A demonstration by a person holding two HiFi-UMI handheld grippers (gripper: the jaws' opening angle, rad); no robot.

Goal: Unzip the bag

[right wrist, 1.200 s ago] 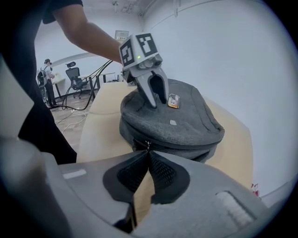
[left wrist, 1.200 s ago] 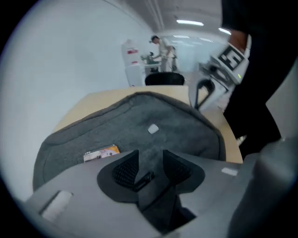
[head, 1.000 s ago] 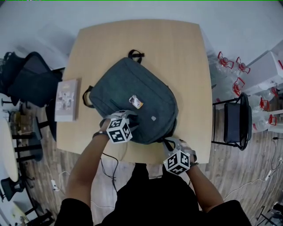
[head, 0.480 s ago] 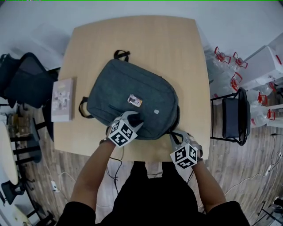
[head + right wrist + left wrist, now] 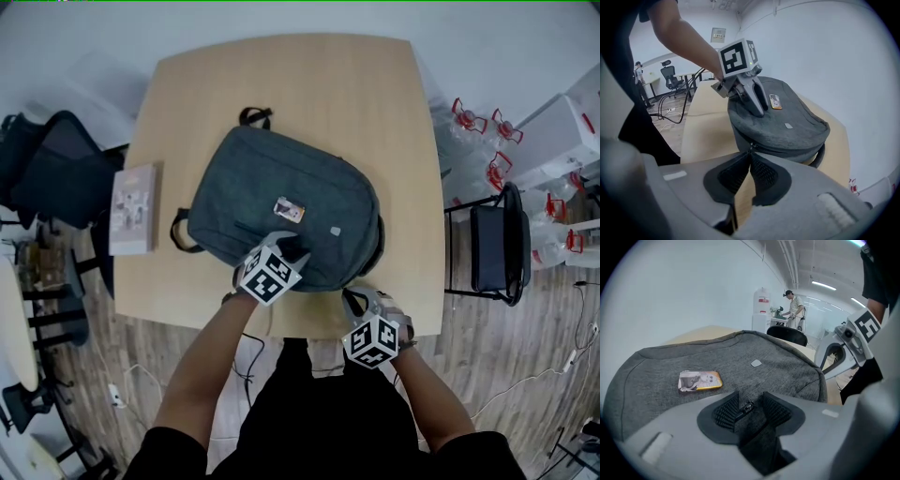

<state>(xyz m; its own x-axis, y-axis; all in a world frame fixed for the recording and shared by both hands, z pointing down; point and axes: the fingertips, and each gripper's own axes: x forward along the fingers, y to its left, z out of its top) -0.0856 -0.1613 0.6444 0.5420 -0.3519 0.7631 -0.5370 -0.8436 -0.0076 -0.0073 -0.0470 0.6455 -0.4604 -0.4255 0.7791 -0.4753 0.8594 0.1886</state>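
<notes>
Backpack [image 5: 787,131] zipper pull [image 5: 750,148] pinched between right tongs [image 5: 750,154].

Dark grey backpack [image 5: 253,197], lying flat on tan table [image 5: 375,103], front up, small picture badge [image 5: 289,210] on its front

Bright, even ceiling light; soft shadow beneath the bag [image 5: 281,187]; fisheye corners dark.

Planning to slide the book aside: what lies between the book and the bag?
Bare table, in the head view; only the bag's own strap loops out toward the book.
</notes>
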